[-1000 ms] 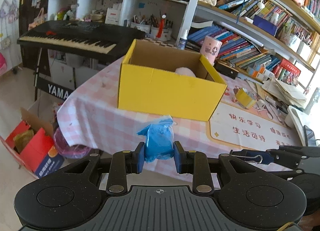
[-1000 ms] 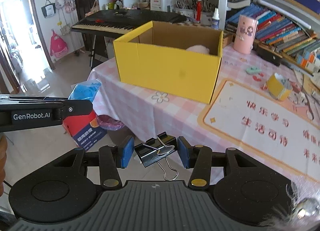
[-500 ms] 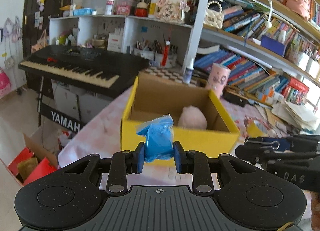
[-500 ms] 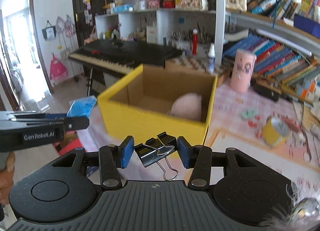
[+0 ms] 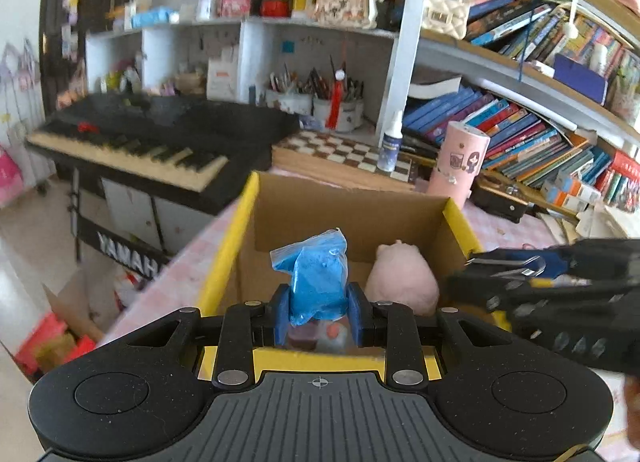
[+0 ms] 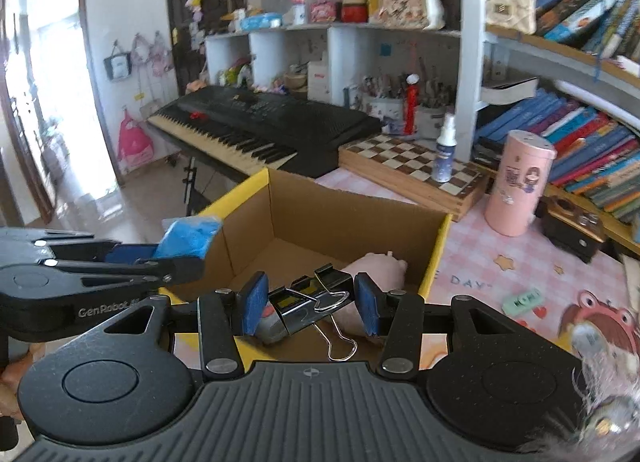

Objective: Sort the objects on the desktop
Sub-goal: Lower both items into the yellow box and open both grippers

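Observation:
My left gripper [image 5: 319,308] is shut on a blue plastic bag [image 5: 316,276] and hangs over the near rim of the open yellow cardboard box [image 5: 230,246]. A pink plush toy [image 5: 402,282] lies inside the box at its right side. My right gripper [image 6: 312,304] is shut on a black binder clip [image 6: 310,302] with wire handles, just above the box's near edge [image 6: 436,250]. The left gripper [image 6: 160,258] with its blue bag [image 6: 186,238] shows at the left of the right wrist view. In the left wrist view the right gripper [image 5: 492,270] reaches in from the right.
The box stands on a pink checked tablecloth [image 6: 504,262]. Behind it are a chessboard [image 6: 412,172], a spray bottle [image 6: 444,156] and a pink cylinder tin [image 6: 518,184]. A black keyboard [image 6: 256,126] stands at the left, with crowded bookshelves [image 5: 520,130] at the right.
Both grippers have moved forward from in front of the table to over the box's near edge, with the bag and clip still held. The box's inside now shows from above.

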The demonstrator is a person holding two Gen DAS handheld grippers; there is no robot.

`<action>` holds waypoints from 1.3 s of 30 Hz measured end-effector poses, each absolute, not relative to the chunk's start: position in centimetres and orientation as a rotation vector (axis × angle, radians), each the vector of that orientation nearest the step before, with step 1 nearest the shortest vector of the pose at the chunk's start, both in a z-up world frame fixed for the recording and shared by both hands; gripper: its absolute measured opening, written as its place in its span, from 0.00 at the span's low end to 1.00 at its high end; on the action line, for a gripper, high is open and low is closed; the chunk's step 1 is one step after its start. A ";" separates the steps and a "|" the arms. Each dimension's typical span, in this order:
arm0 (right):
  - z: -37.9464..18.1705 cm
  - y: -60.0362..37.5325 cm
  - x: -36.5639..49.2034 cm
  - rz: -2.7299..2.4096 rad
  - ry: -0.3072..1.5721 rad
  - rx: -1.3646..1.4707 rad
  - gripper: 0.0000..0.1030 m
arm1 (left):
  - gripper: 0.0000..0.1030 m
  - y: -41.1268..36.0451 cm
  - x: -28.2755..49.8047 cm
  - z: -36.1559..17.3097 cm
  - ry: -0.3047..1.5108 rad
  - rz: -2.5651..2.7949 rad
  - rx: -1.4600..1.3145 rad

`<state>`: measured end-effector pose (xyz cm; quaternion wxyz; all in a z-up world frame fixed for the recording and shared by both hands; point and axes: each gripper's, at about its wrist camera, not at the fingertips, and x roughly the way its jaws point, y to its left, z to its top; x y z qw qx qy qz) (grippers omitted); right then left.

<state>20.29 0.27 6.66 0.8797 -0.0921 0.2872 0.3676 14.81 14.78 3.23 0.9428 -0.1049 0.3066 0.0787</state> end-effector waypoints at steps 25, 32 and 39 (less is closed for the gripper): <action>0.5 5.5 27.0 1.041 0.732 -0.790 0.44 | 0.27 14.7 25.8 -1.6 0.921 0.132 -0.252; 0.3 5.3 27.6 1.049 0.737 -0.797 0.45 | 0.29 13.8 26.2 -2.0 0.937 0.127 -0.213; 2.3 4.2 27.1 1.014 0.672 -0.684 0.54 | 0.37 13.2 24.2 0.1 0.821 0.132 -0.151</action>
